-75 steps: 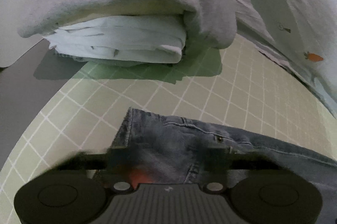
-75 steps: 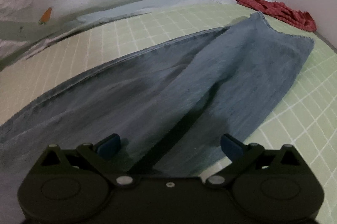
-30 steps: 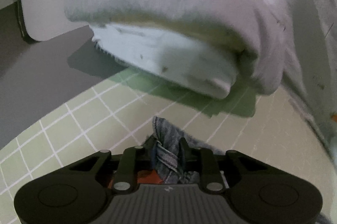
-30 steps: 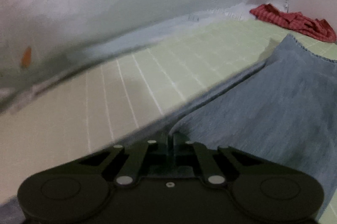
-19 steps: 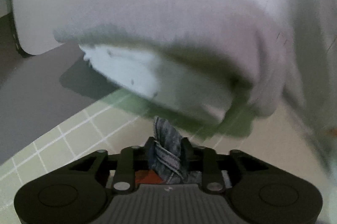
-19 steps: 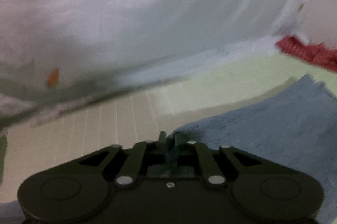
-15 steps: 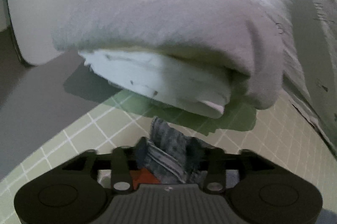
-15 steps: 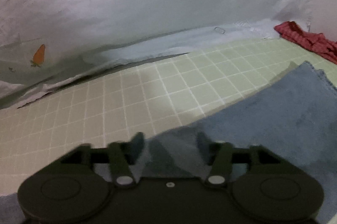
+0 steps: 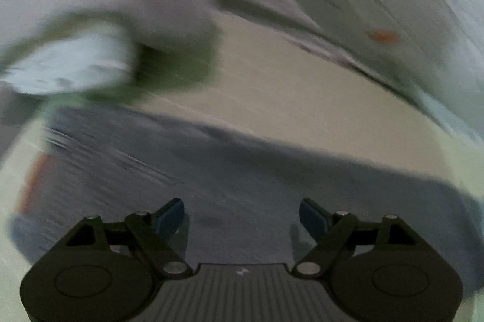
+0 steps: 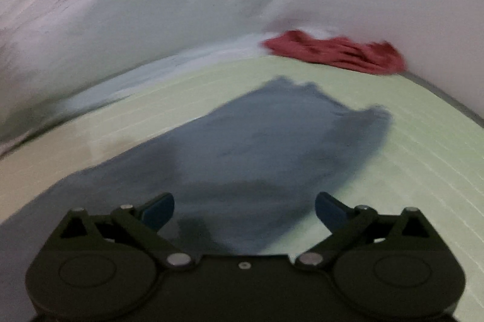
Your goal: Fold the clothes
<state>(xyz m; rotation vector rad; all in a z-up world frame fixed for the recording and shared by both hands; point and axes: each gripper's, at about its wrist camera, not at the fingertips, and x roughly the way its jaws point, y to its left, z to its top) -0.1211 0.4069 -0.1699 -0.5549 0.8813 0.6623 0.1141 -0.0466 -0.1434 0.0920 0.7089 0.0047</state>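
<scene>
Lying flat on the green grid mat [image 10: 423, 158], jeans [image 10: 272, 146] sit mid-surface; red cloth [image 10: 335, 51] at far edge by white sheet [image 10: 151, 4]. Left gripper [image 9: 242, 216] and right gripper [image 10: 244, 208] jaws opening, nothing clamped.

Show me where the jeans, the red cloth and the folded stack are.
jeans [image 10: 272, 140]: right wrist view, middle of the flat denim.
red cloth [image 10: 335, 51]: right wrist view, centre of the crumpled heap.
folded stack [image 9: 69, 68]: left wrist view, blurred white layer's edge.

left gripper [image 9: 241, 216]: black, blue pads | right gripper [image 10: 244, 208]: same, silver screws
</scene>
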